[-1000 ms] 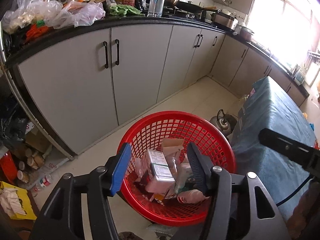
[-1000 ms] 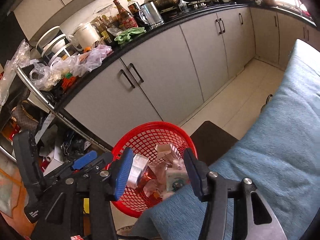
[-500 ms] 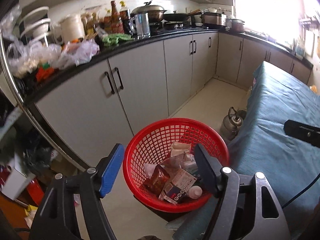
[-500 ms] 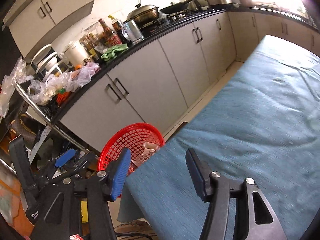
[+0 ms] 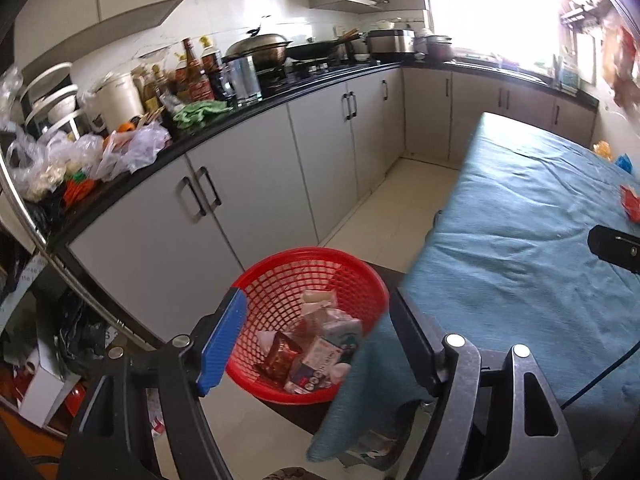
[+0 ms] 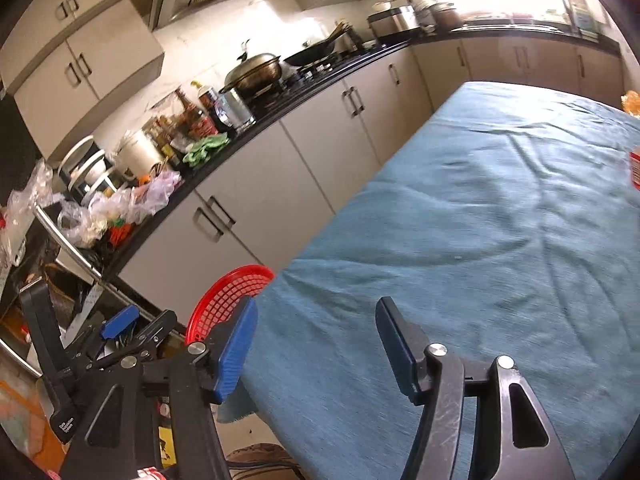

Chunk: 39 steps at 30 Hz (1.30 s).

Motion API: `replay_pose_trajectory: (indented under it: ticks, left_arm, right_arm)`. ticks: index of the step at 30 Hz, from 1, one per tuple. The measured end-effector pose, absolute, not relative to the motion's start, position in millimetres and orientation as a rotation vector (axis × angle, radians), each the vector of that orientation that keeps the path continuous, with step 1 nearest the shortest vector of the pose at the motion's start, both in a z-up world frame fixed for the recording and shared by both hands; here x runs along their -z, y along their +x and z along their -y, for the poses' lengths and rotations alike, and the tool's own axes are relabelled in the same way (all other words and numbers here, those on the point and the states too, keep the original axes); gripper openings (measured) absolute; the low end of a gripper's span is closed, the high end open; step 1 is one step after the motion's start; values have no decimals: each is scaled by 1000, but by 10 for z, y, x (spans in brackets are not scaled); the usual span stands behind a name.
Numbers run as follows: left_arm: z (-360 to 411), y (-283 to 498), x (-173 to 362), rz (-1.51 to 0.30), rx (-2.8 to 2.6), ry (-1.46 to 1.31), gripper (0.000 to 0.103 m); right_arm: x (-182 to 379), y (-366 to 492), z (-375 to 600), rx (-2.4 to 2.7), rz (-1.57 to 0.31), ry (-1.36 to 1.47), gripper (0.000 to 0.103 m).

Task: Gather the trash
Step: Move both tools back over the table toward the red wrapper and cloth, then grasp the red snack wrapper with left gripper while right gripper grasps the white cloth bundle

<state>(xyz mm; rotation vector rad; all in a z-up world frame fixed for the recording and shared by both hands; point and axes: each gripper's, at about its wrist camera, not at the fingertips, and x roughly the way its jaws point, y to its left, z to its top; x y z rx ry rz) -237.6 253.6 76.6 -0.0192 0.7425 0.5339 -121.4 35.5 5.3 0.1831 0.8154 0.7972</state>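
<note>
A red mesh basket (image 5: 280,276) stands on a dark stool beside the table and holds several cartons and wrappers (image 5: 316,348). My left gripper (image 5: 316,336) is open and empty above and in front of the basket. My right gripper (image 6: 316,340) is open and empty over the blue-covered table (image 6: 480,220). The basket's rim (image 6: 236,280) shows at the table's left edge in the right wrist view. A red wrapper (image 5: 630,206) lies on the cloth at the far right, and a red item (image 6: 635,168) shows at the right edge in the right wrist view.
Grey kitchen cabinets (image 5: 248,200) run along the left under a black counter with plastic bags (image 5: 128,148), bottles and pots. Orange and blue items (image 5: 608,152) lie at the table's far end. Clutter (image 5: 48,360) sits on the floor at the left.
Both grippers have risen and pulled back from the basket. The right gripper has swung right over the table. The views now reach further across the table.
</note>
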Motion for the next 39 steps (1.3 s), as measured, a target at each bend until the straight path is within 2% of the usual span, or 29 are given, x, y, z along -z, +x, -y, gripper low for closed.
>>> replay_pose_trajectory:
  ticks: [11, 26, 36, 39]
  left_arm:
    - [-1855, -1975, -898, -766, -268, 2, 73]
    - [-677, -993, -1002, -779, 81, -25, 73]
    - [185, 106, -754, -896, 278, -27, 73]
    - [362, 403, -659, -915, 314, -54, 67]
  right_arm:
    - [1, -1133, 558, -653, -782, 265, 70]
    - [-3, -504, 2657, -187, -739, 331, 71]
    - [-71, 387, 3062, -112, -743, 364, 71]
    - [11, 602, 3106, -109, -755, 389, 71]
